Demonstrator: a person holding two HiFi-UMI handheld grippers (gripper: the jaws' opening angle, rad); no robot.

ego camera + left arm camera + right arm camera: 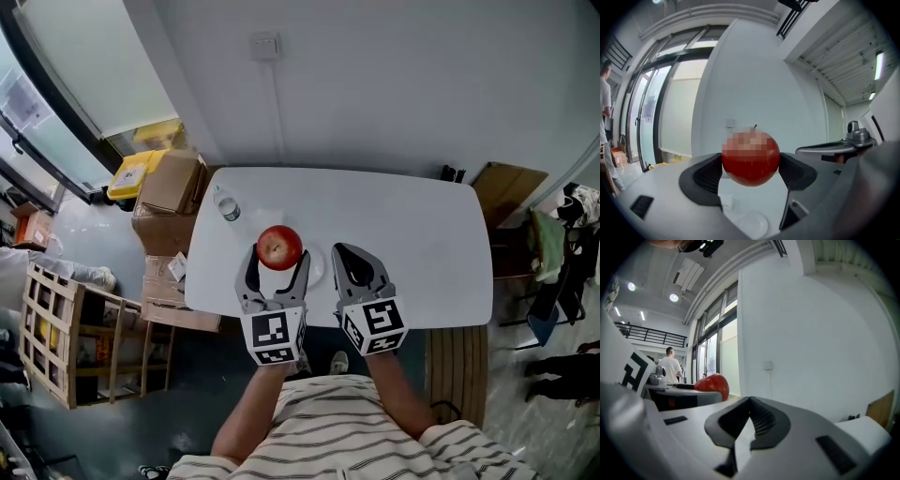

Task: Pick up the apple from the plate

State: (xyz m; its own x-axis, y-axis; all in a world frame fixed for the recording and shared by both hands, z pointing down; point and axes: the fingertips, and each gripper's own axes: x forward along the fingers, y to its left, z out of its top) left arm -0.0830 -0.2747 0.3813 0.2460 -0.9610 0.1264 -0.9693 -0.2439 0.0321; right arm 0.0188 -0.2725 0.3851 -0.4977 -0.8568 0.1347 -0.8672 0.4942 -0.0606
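The left claw [751, 169] was clamped on the apple [751, 158], its two dark ribbed pads [708, 174] pressing the fruit at 9 and 3 o'clock, with the stem pointing up at 12. The apple was red and hung in the air, clear of the plate [752, 225], which lay white and bare on the bench at 6 o'clock below it in the left claw's view. From the head view the apple sat between the claw's tips, covering most of the plate, of which only a pale rim showed at 4 o'clock. The right claw [749, 402] was at 3 o'clock of the left one, just beside it and not touching; its jaws met at the tips with only a thin wedge of gap behind them, and nothing was between them. In its own view the apple showed at 10 o'clock, beyond the left claw's body. Both claws hovered over the near half of the white bench [412, 234], each with its marker cube towards the person, whose forearms and striped shirt [347, 431] filled the 6 o'clock edge of the head view. A small clear bottle [227, 206] lay on the bench at 10 o'clock of the apple, well apart. Off the bench's edge at 9 o'clock stood cardboard boxes [173, 183], and a wooden rack [56, 337] was on the floor at 8 o'clock. A wall switch [265, 45] was at 12 o'clock.
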